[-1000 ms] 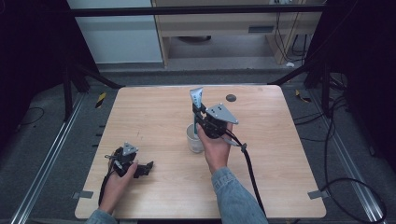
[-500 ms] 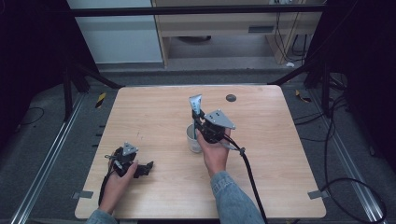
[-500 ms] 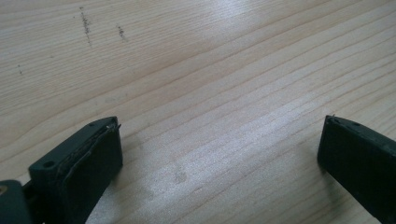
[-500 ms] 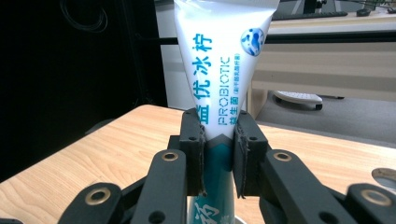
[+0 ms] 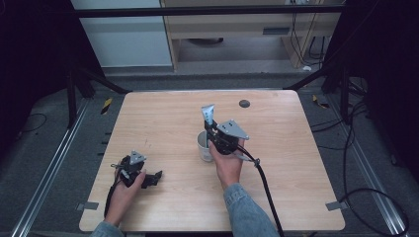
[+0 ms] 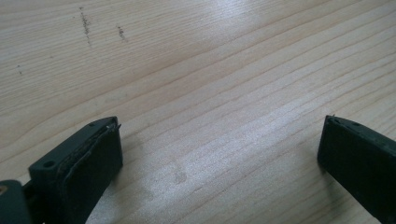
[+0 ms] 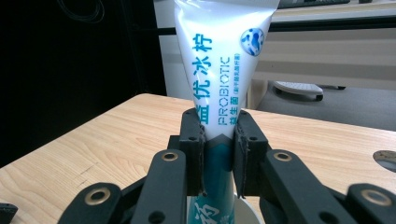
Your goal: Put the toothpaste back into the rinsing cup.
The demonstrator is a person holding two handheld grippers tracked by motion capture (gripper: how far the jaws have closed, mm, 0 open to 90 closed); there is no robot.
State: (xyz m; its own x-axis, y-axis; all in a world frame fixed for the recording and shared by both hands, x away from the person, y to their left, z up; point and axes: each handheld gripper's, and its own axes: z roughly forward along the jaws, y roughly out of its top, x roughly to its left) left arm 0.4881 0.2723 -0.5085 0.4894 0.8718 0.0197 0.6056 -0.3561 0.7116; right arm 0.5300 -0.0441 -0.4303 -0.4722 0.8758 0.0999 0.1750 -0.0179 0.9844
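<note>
Toothpaste tube [image 7: 219,70] is upright, crimped flat end up, clamped low on its body between the right gripper [image 7: 218,149] fingers [image 7: 192,154]. Its lower end sits inside the rim of the white cup [image 5: 203,146]. Can't tell whether the cap end has reached the cup bottom.

In the high view the tube [image 5: 208,114] stands over the cup near bench centre, leaning slightly away from the person. Right gripper [image 5: 215,132] is just beside and above the cup rim.

Left gripper [image 5: 157,176] is parked well apart, near the front-left of the bench [image 5: 306,163]. Its fingers [image 6: 86,161] are spread wide with nothing between them, only bare wood.

Small dark round spot [image 5: 244,103] near the far bench edge, not involved.

Step, my read: placing the tube into the cup, at the lower-and-release stage.

Next move needs:
- ease the tube down until it bottoms out in the cup
- open the fingers only once the tube leans on the rim
- back out upward and clear, without clipping the rim

Risks:
- cup is light and unheld, so a sideways nudge on release could tip it
- tube is tall and top-heavy, and may pull the cup over
- left gripper is free to steady the cup if needed
</note>
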